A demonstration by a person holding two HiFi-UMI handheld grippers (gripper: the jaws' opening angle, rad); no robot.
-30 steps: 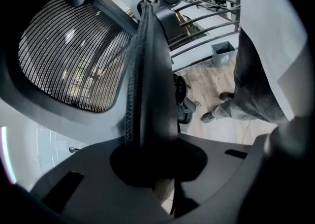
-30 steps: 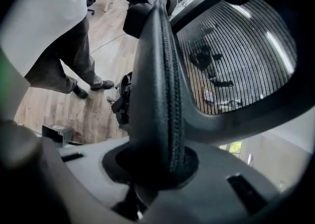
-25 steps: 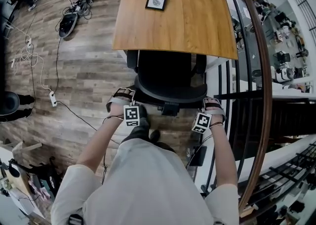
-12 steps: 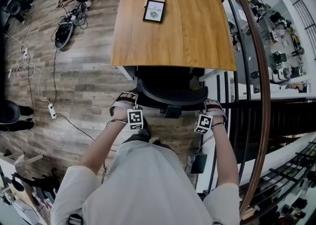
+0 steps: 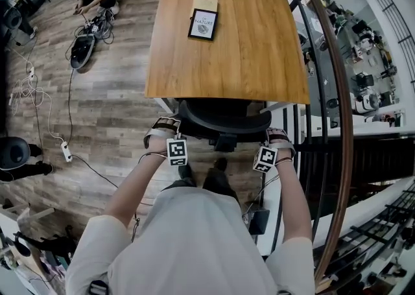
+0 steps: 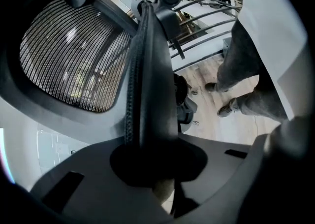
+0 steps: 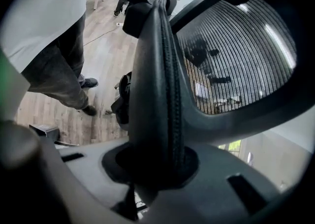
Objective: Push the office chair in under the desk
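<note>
Office chair sits at the near edge of the tabletop, seat already hidden under it, only the backrest top showing. Left claw is clamped on the backrest's left rim, right claw on its right rim. Best to push both sides evenly so it rolls straight, and ease off before the backrest meets the tabletop edge. Only the head view shows that remaining gap and the book; only the gripper views show the stitched rim pinched and the mesh
</note>
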